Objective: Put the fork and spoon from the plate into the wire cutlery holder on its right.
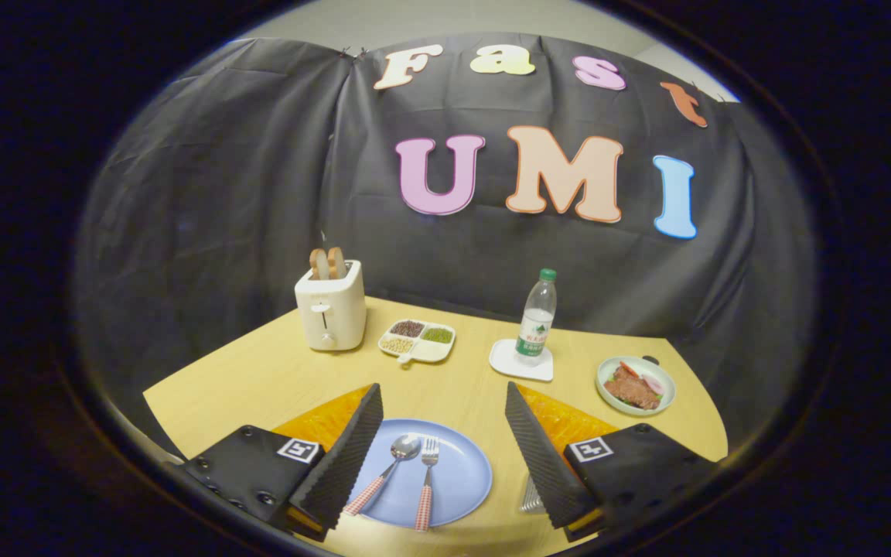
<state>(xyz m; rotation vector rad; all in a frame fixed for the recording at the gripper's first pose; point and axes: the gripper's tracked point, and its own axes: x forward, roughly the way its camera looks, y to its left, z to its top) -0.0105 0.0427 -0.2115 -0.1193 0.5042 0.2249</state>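
A blue plate (457, 480) lies on the wooden table between my two fingers. On it rest a spoon (391, 462) and a fork (427, 476), side by side, both with red-and-white checked handles pointing toward me. My gripper (443, 402) hovers above the plate, open wide, with nothing between its fingers. The spoon's handle runs close to the left finger (349, 456). A bit of the wire cutlery holder (532, 495) peeks out right of the plate, mostly hidden behind the right finger (542, 456).
Beyond the fingers stand a white toaster (330, 309) with bread slices, a divided white dish of beans (418, 341), a water bottle (536, 319) on a white coaster, and a bowl of food (636, 384) at the far right. The table (260, 371) ends close on the left.
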